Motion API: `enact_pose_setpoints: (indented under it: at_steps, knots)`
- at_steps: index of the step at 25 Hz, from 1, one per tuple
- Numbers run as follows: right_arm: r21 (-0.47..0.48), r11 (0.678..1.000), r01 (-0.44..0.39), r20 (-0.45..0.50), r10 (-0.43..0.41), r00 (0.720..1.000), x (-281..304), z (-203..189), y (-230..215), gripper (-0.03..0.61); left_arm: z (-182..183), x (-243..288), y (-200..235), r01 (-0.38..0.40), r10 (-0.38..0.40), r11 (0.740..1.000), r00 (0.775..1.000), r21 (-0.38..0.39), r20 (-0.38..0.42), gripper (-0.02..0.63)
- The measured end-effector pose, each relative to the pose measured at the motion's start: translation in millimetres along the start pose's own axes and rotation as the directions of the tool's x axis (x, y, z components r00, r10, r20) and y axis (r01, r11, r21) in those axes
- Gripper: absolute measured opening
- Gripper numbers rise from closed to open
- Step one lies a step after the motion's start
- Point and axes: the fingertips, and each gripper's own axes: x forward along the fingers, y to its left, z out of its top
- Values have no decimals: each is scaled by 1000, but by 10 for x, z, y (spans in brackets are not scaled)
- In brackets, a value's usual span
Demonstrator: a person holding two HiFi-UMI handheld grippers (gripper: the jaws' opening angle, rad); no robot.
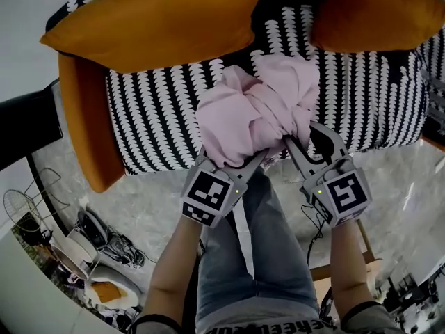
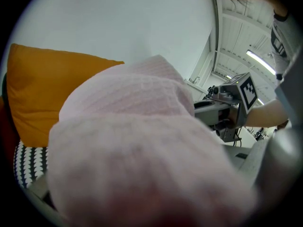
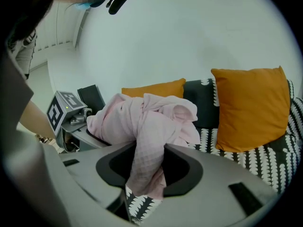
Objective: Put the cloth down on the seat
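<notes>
1. Pink cloth (image 1: 254, 110) is bunched up, held just above the patterned seat (image 1: 149, 117), over its front edge
2. Left gripper (image 1: 240, 167) is clamped on the cloth's lower edge
3. Right gripper (image 1: 295, 147) pinches a fold, jaws closed on it

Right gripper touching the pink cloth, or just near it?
Touching. The right gripper view shows the pink cloth pinched between the right gripper's jaws.

Pale pink cloth (image 1: 254, 110); black-and-white patterned seat (image 1: 160, 117); 2 orange cushions (image 1: 160, 19).
</notes>
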Motion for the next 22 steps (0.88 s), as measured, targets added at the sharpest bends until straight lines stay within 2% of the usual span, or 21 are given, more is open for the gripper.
enact_pose_setpoints:
  at_steps: [10, 16, 22]
  knots:
    - [34, 999, 4, -38, -3, 999, 192, -131, -22, 170, -116, 64, 163, 4, -4, 1000, 999, -11, -48, 296]
    - [72, 997, 7, -73, -2, 997, 357, -363, -114, 170, -317, 241, 258, 6, -8, 1000, 996, -24, -86, 296]
    - [72, 997, 33, -109, -25, 994, 447, -527, -172, 173, -452, 352, 310, 2, -7, 999, 992, -39, -128, 299]
